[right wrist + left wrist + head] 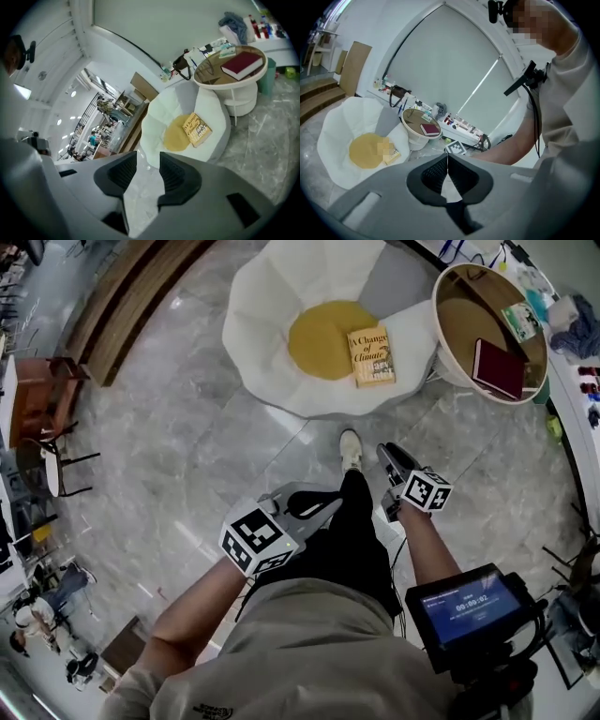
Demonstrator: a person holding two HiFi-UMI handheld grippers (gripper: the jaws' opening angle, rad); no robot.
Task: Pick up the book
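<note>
Yellow book [371, 355] lies right of centre on the white chair [258, 306] — open floor [187, 446] before it; left gripper [323, 504] clenched, empty — right gripper [386, 454] released.

The gripper [147, 160] stands open-jawed and empty. Ahead, slightly right, a yellow book [198, 130] lies on a chair [161, 115]. Farther right, a red book [242, 65] tops a table [211, 73].

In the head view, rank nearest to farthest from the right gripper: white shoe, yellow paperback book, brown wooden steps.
1. White shoe, just left of the right gripper.
2. Yellow paperback book, ahead on the white seat.
3. Brown wooden steps, far upper left.
</note>
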